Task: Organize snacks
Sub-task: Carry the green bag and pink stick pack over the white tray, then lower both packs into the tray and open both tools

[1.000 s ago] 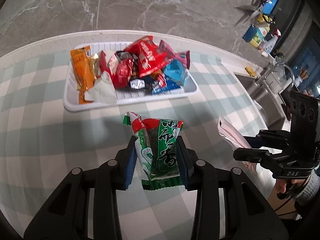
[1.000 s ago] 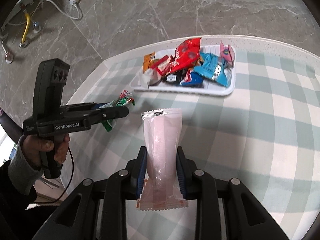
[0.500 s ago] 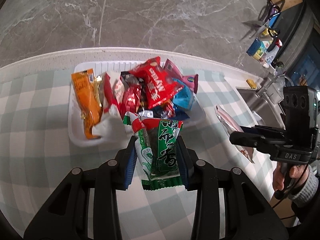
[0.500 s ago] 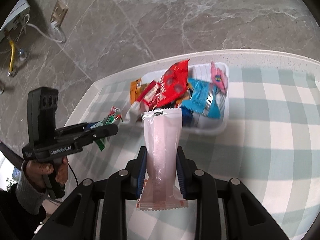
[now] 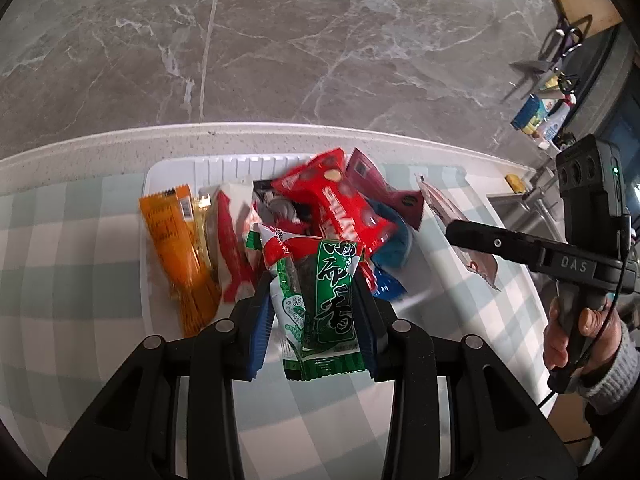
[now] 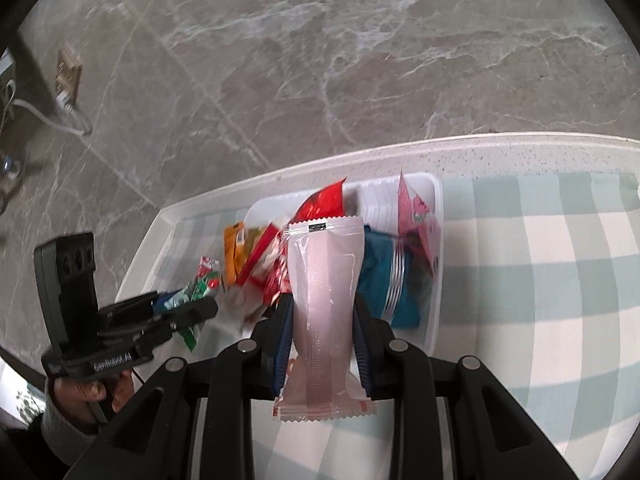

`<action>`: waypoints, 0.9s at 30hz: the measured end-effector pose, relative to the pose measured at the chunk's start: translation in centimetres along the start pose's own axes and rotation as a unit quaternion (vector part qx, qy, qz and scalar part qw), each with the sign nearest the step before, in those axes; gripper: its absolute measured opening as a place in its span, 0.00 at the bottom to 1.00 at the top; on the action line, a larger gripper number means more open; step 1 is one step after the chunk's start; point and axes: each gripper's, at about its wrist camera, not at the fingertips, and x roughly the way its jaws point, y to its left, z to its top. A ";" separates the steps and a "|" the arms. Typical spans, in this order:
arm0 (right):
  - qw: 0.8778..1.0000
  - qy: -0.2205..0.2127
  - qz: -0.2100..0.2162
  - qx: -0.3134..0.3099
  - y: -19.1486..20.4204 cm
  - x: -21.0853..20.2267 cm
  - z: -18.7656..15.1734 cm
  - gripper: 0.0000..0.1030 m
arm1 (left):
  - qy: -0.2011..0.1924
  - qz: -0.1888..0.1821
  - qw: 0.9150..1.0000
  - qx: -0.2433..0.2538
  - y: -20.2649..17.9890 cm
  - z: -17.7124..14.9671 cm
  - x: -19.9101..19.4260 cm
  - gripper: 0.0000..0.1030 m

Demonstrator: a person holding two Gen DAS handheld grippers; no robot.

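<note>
Gripping green packet (image 5: 320,292) in left tool (image 5: 316,300) | right tool (image 6: 322,332) clamps pink packet (image 6: 324,280) | above tray (image 6: 438,216)

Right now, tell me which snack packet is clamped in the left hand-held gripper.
The green seaweed packet with the red-and-white top is clamped upright in the left hand-held gripper. The pale pink packet sits in the right one, and the rest lie in the white tray.

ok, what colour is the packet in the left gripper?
Mainly green with black characters and a red-and-white top; the green packet shows best in the left wrist view.
</note>
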 end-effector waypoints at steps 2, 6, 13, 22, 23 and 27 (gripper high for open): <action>1.000 0.001 -0.002 0.003 -0.1 0.7 0.7 0.29 | 0.000 0.002 1.000 -0.002 0.3 0.7 0.6 0.33; 1.000 0.003 -0.006 0.009 -0.4 1.9 1.8 0.29 | 0.001 0.007 1.000 -0.004 0.6 1.7 1.6 0.33; 1.000 0.007 -0.015 0.012 -1.0 3.3 2.9 0.30 | 0.002 0.015 1.000 -0.004 1.3 3.0 3.2 0.33; 0.999 0.013 -0.028 0.008 -1.0 4.9 3.7 0.33 | 0.005 0.031 0.999 -0.006 2.0 3.7 4.9 0.34; 0.999 0.013 -0.030 0.007 -0.9 5.0 3.7 0.35 | 0.006 0.034 0.999 -0.006 2.1 3.8 5.1 0.34; 0.999 0.009 -0.039 -0.006 -0.6 5.1 3.9 0.42 | 0.010 0.045 0.999 -0.004 2.1 3.8 5.7 0.38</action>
